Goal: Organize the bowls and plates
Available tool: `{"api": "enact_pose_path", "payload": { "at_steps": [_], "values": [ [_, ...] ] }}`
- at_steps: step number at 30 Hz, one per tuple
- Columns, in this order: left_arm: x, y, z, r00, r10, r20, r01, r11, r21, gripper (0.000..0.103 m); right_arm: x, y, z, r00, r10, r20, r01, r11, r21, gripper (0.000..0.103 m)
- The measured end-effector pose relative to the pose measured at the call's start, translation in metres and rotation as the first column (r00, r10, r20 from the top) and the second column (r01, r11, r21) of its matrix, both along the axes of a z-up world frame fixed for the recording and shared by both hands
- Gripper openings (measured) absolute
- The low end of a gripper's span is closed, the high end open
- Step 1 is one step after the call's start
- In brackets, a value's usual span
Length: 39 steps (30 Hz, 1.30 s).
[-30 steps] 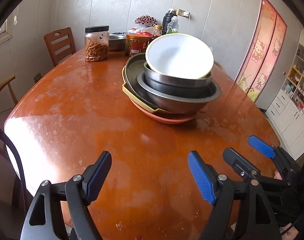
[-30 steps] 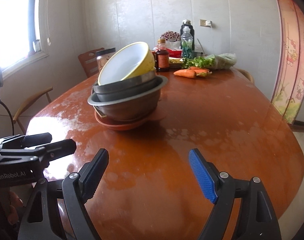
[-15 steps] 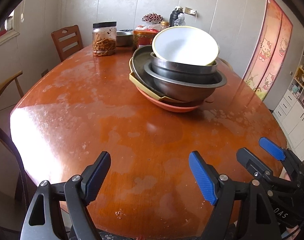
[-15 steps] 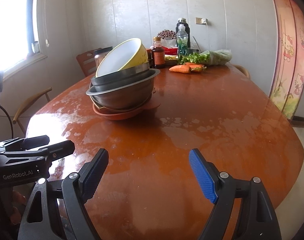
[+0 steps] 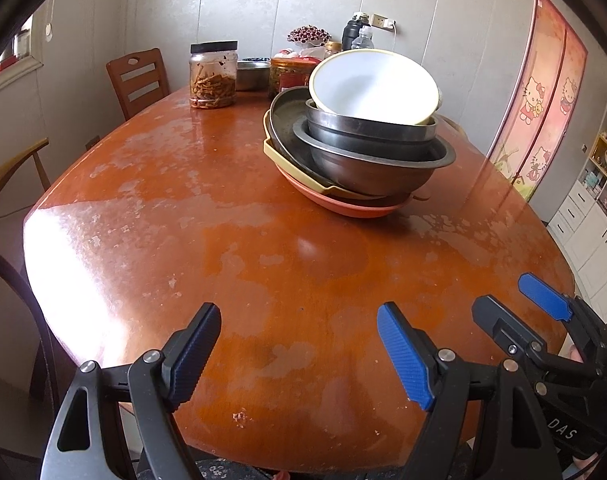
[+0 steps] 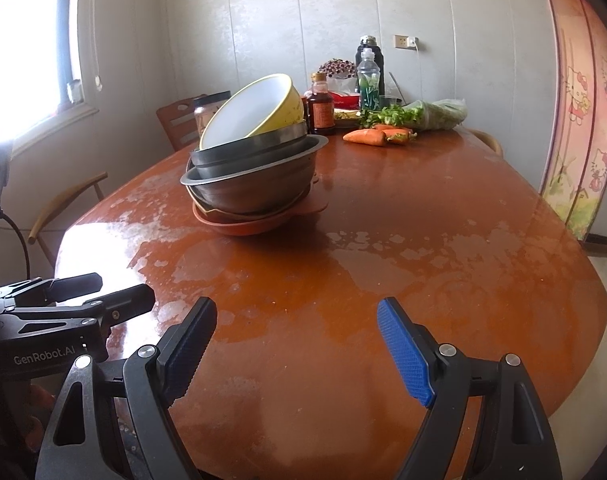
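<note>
A stack of dishes stands on the round wooden table [image 5: 223, 240]. From the top: a tilted yellow bowl with a white inside [image 5: 373, 86] [image 6: 259, 110], two steel bowls [image 5: 367, 152] [image 6: 255, 180], a dark pan on a yellow tray [image 5: 287, 136], and an orange plate [image 5: 355, 206] [image 6: 243, 224] at the bottom. My left gripper [image 5: 299, 344] is open and empty over the near table edge, far from the stack. My right gripper [image 6: 297, 344] is open and empty beside it; it also shows in the left wrist view [image 5: 515, 304].
At the far side stand a jar of snacks [image 5: 213, 76], a steel bowl [image 5: 252, 75], bottles [image 6: 369, 76], a sauce bottle [image 6: 320, 106], carrots [image 6: 365, 136] and bagged greens [image 6: 427, 114]. Wooden chairs [image 5: 137, 80] stand at the left.
Both grippers have drawn back towards the near table edge, away from the stack. Both stay open and empty. The stack has not moved.
</note>
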<state>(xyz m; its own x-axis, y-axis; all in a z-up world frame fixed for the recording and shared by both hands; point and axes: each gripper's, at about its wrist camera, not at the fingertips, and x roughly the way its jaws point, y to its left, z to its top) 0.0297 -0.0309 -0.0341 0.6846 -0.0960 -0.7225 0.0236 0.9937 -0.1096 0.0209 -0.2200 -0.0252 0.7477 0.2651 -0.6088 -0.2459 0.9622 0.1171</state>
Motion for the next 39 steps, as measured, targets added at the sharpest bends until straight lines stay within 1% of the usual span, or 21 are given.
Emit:
{"api": "enact_pose_path", "payload": {
  "at_steps": [7, 15, 34, 39],
  "values": [
    [-0.0024, 0.0001, 0.0002, 1.000, 0.001, 0.003, -0.001, 1.000, 0.016, 0.080, -0.0006, 0.0005, 0.0001, 1.000, 0.000, -0.003, 0.000, 1.000, -0.003, 0.084],
    [-0.0016, -0.0009, -0.0010, 1.000, -0.002, 0.001, 0.002, 1.000, 0.009, 0.080, -0.0003, -0.0013, -0.0011, 1.000, -0.011, -0.004, 0.011, 1.000, -0.013, 0.084],
    [0.0040, -0.0039, -0.0061, 1.000, 0.002, 0.006, -0.003, 1.000, 0.025, 0.080, 0.0045, -0.0008, -0.0029, 1.000, -0.014, -0.012, 0.014, 1.000, -0.011, 0.084],
    [0.0067, -0.0027, -0.0090, 1.000, 0.006, 0.007, -0.006, 1.000, 0.027, 0.082, 0.0087, 0.0000, -0.0062, 1.000, -0.011, -0.019, 0.011, 1.000, -0.009, 0.084]
  ]
}}
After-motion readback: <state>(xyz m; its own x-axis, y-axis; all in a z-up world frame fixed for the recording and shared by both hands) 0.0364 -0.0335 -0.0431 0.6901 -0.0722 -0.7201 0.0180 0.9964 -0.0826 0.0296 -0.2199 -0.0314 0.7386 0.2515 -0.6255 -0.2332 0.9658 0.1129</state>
